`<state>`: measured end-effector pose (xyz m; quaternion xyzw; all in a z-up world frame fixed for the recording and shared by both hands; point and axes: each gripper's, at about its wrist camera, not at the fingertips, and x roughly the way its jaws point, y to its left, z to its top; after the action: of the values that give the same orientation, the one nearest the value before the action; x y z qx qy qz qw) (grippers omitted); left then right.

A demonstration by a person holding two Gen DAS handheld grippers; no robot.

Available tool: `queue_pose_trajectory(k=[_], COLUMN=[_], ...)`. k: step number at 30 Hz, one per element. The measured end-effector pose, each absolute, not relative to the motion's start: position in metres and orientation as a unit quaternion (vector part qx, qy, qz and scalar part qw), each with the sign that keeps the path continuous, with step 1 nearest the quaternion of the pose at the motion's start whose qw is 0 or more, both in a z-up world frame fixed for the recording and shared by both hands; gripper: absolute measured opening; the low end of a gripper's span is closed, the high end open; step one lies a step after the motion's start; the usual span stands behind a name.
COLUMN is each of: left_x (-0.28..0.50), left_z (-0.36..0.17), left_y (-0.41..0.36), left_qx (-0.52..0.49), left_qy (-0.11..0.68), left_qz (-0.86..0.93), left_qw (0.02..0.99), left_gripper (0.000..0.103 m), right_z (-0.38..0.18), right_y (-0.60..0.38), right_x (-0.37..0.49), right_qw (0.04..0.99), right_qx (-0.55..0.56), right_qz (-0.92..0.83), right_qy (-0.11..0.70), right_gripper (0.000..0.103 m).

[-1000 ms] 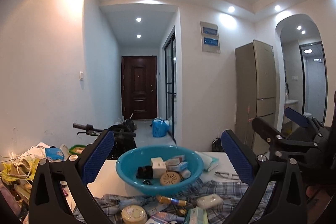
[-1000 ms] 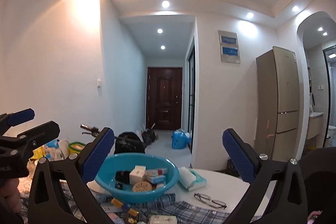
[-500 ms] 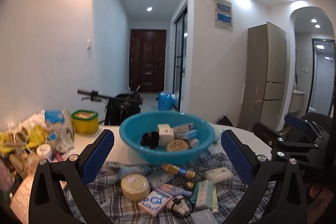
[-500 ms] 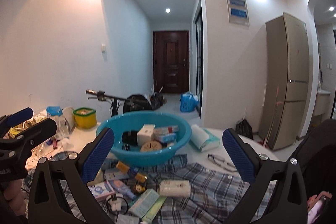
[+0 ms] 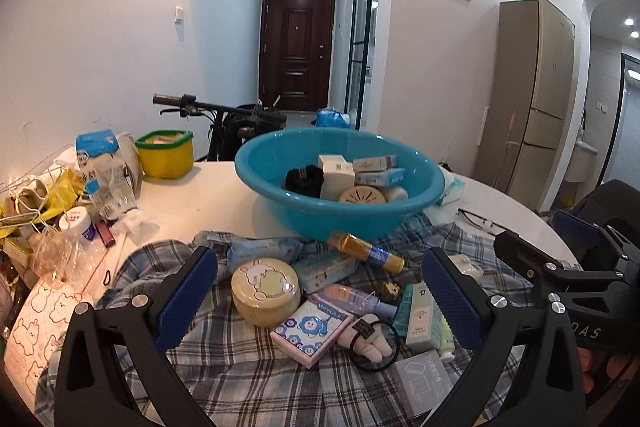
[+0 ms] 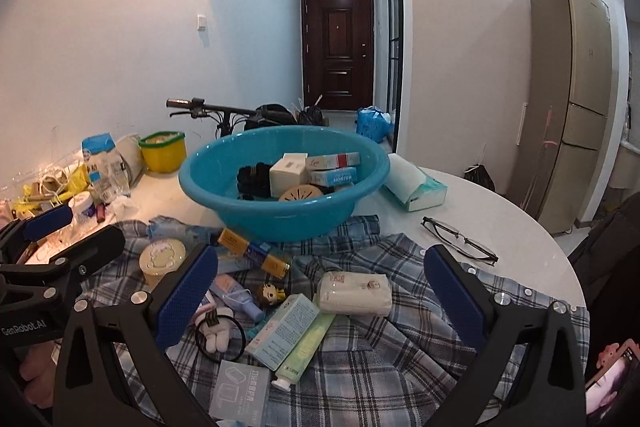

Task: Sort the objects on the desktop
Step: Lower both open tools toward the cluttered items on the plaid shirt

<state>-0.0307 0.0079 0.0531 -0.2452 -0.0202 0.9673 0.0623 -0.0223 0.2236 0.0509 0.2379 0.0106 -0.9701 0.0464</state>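
Nothing is held yet: 2 grippers, left gripper (image 5: 320, 301) and right gripper (image 6: 320, 301), are spread wide (empty); the round tin (image 5: 266, 291) ahead should be picked for the blue basin (image 5: 280, 163).

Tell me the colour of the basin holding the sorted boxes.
Turquoise blue basin; clearest in the right wrist view.

Both the left gripper (image 5: 320, 303) and the right gripper (image 6: 320, 301) hang side by side, jaws spread wide, gripping nothing.

white table (image 6: 500, 227) bears basin (image 6: 280, 211), plaid cloth (image 6: 400, 347), perhaps glasses (image 6: 460, 239).
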Motion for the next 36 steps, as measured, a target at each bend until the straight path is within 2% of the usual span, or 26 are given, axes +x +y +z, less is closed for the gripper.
queue_pose_trajectory(k=[9,20,36], left_x=[-0.044,-0.058,-0.072], left_z=[0.032,-0.003,-0.036], left_y=[0.007,0.002,-0.002], left_qx=[-0.280,-0.337,-0.384], left_qy=[-0.025,0.007,-0.012], left_qz=[0.958,0.940,0.921], left_qw=[0.058,0.050,0.074], left_gripper=[0.103,0.103,0.103], right_z=[0.030,0.003,-0.013], right_y=[0.226,0.234,0.235], right_x=[-0.030,-0.040,-0.044], right_qw=[0.045,0.024,0.025], right_qx=[0.275,0.321,0.344], right_qz=[-0.960,-0.947,-0.939], right_qy=[-0.004,-0.002,-0.006], right_gripper=[0.102,0.102,0.102])
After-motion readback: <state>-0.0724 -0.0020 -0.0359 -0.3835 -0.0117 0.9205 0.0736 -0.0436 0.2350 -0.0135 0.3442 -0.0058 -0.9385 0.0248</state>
